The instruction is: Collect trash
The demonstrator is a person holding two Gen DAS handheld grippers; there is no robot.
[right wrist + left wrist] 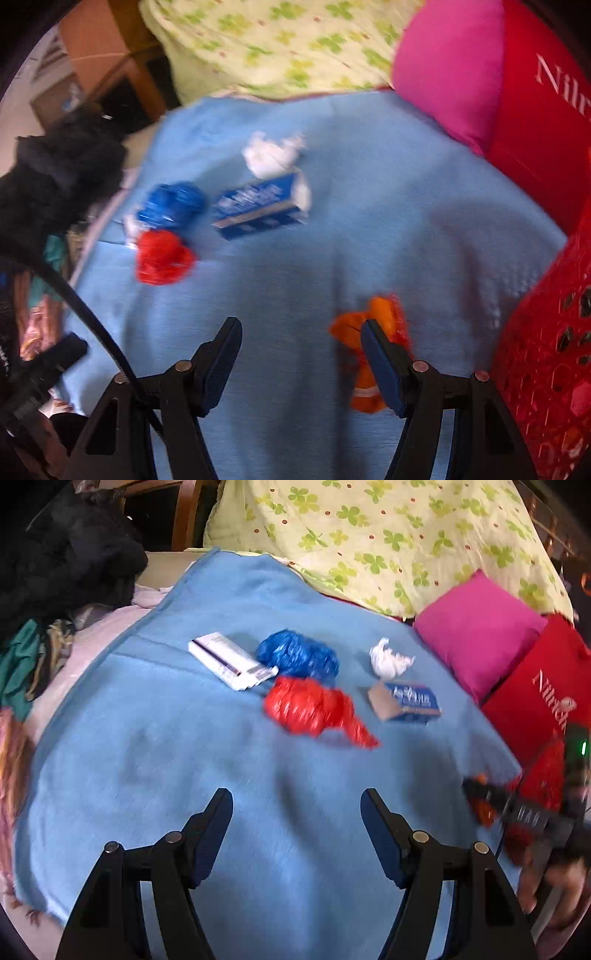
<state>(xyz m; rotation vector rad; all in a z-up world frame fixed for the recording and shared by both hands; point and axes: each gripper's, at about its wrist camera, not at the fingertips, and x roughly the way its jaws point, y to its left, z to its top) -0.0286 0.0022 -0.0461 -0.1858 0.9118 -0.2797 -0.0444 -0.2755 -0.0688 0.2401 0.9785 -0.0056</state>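
Trash lies on a light blue blanket (166, 738): a white box (231, 661), a crumpled blue bag (297, 657), a crumpled red bag (314, 709), a white tissue (388, 659) and a blue carton (406, 701). My left gripper (297, 805) hovers open short of them, nothing between its fingers. In the right wrist view, my right gripper (301, 326) is open above the blanket (369, 240). An orange wrapper (384, 314) lies partly behind its right finger, outside the gap. The carton (258, 206), tissue (273, 155), blue bag (173, 203) and red bag (162, 258) lie farther off.
A red mesh basket (546, 350) stands at the blanket's right edge, beside a red cushion (535, 129) and a pink pillow (476, 631). A clover-print pillow (369, 535) lies behind. Dark clothes (66, 561) pile up at the left. A hand (554, 886) holds the right gripper.
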